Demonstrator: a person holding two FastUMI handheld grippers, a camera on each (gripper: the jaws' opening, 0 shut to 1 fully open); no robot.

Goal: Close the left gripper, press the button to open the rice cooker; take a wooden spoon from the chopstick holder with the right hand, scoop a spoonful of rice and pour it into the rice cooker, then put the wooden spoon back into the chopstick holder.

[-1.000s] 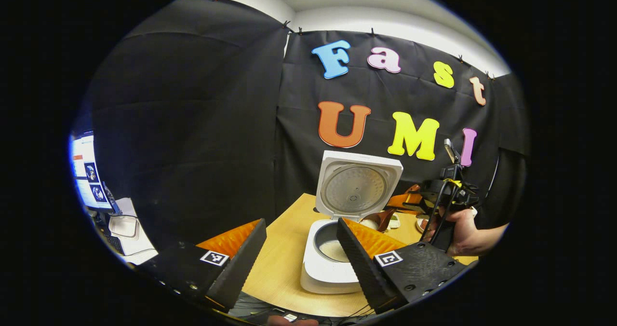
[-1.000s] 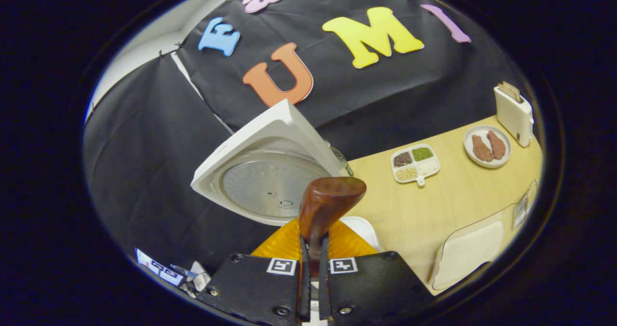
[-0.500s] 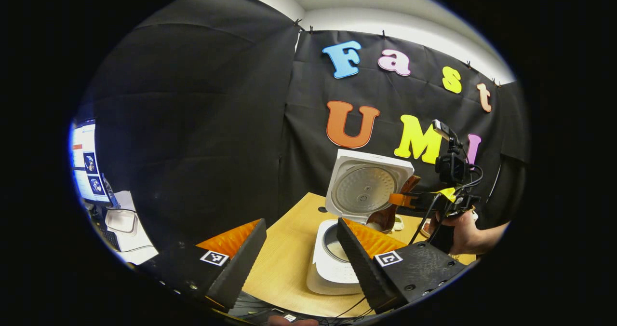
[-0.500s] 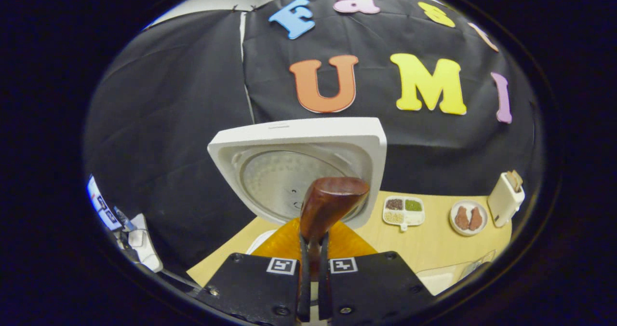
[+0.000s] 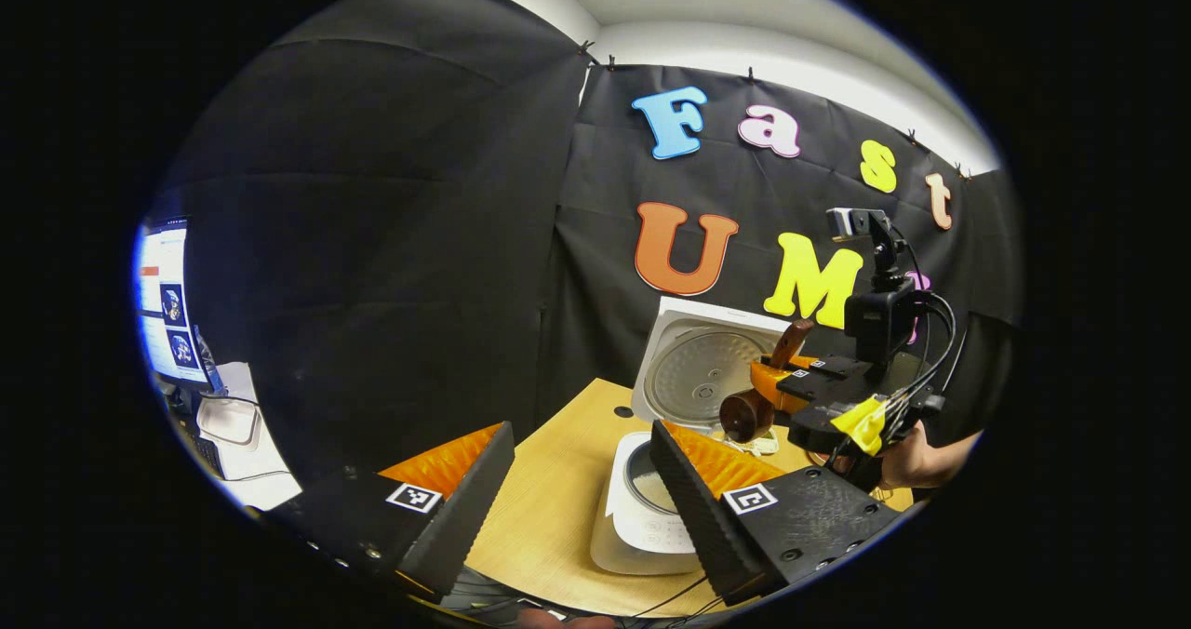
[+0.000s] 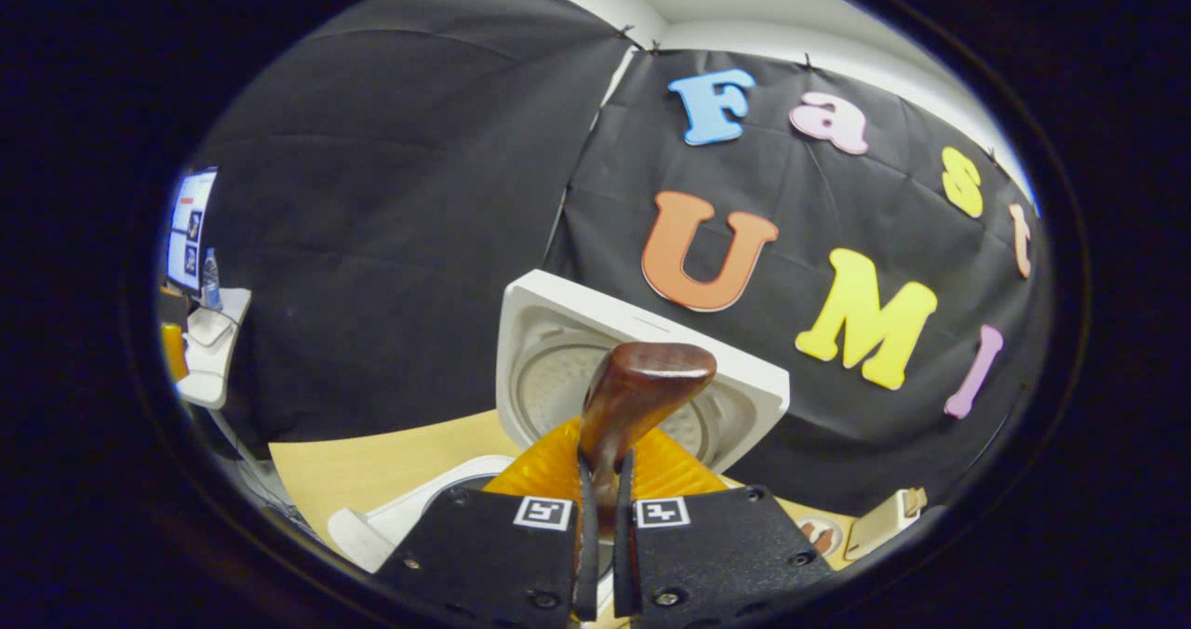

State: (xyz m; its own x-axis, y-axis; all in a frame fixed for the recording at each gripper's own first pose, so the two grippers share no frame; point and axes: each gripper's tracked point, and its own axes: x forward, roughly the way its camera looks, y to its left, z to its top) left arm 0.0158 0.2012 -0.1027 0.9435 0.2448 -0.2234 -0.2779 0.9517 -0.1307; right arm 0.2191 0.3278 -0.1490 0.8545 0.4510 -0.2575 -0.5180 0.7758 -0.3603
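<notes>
While the left tool (image 5: 582,480) hangs agape, the right tool (image 6: 602,480) pinches the wooden spoon (image 6: 633,396) above the rice cooker (image 5: 651,517)

— What colours do you have in front of you?
— Your rice cooker (image 5: 642,527) is white, its open lid (image 6: 642,368) white with a dull silver disc inside; your wooden spoon (image 6: 633,406) is glossy reddish brown; the table (image 5: 549,508) is pale yellow wood.
— And the wall?
— Your booth wall (image 5: 391,238) is plain black cloth.
</notes>
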